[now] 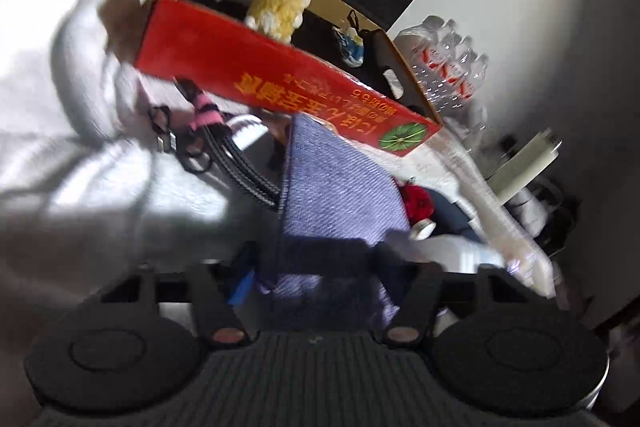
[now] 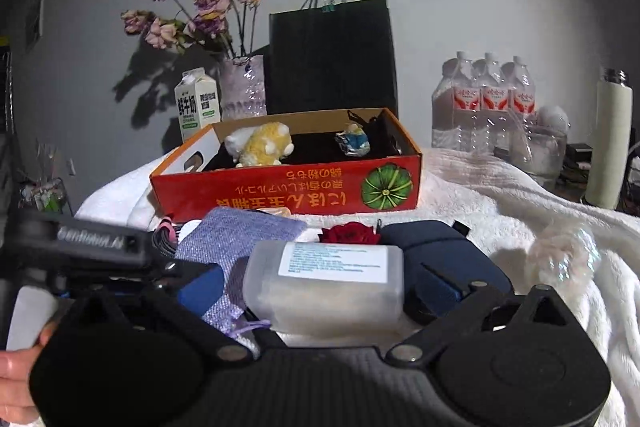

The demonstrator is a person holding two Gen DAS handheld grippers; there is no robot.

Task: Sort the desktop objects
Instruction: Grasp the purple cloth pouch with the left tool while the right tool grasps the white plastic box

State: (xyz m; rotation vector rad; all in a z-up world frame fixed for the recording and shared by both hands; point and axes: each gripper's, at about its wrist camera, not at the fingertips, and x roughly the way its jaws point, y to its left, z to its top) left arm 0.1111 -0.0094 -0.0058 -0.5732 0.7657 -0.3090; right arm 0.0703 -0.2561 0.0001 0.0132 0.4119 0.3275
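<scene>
Reaching in from the near edge, the right gripper (image 2: 320, 291) stands with its jaws wide apart on either side of one translucent frosted plastic case with a white printed label (image 2: 326, 285); whether the blue-padded fingers (image 2: 202, 287) touch it cannot be told. Just left of the case lies one lilac woven drawstring pouch (image 2: 236, 241), and behind it one red fabric rose (image 2: 350, 233) and one dark navy zip case (image 2: 440, 251). All rest on a white fleecy blanket (image 2: 500, 195).

The left gripper (image 1: 324, 263) shows blurred in its own tilted view, jaws spread with the lilac pouch's edge between them; contact cannot be judged. Beside the pouch there lies a bundle of black braided cables with a pink band (image 1: 224, 139).

Farther back sits one open red cardboard box printed with a green pumpkin (image 2: 280, 191), holding one yellow-and-white plush toy (image 2: 262, 143) and one small blue-and-white figure (image 2: 354, 141). Behind it stand one milk carton (image 2: 198, 103), one glass vase of faded purple flowers (image 2: 244, 87), one black paper bag (image 2: 332, 59), three shrink-wrapped water bottles (image 2: 484, 103) visible in front, and one cream flask (image 2: 610, 143).
</scene>
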